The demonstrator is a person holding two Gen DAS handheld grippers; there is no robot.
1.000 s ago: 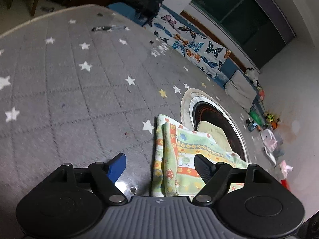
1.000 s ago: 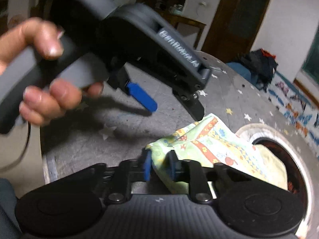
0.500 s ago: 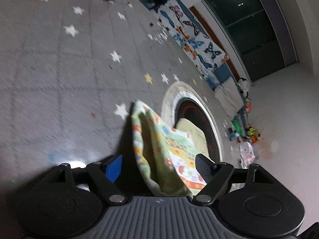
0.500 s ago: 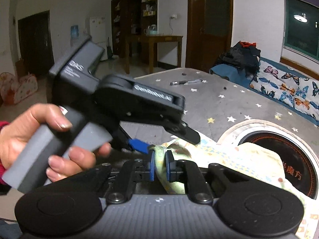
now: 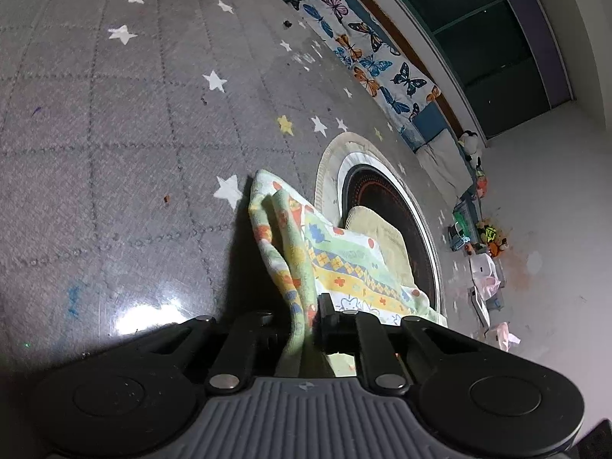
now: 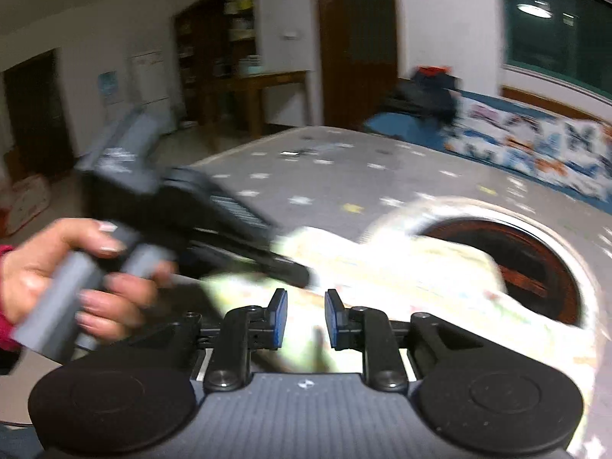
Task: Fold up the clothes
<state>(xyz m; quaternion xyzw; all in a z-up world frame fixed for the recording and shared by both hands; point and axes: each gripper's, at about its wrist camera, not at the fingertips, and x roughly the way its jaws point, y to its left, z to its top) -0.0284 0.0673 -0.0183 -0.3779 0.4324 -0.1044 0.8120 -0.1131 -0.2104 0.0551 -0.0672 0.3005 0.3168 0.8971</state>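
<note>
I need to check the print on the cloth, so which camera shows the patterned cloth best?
The left wrist view: the patterned cloth is sharp there, its coloured bands clear, its edge between the closing jaws. In the right wrist view it is blurred and overexposed.

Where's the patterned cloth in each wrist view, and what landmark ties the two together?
Left wrist: cloth is centre to lower centre, running down between the left gripper fingers, which are closing on it.
Right wrist: cloth is blurred, mid-frame, beyond the right gripper, whose jaws are opening, nothing pinched.
Shared landmark: round dark disc, partly under the cloth.
</note>
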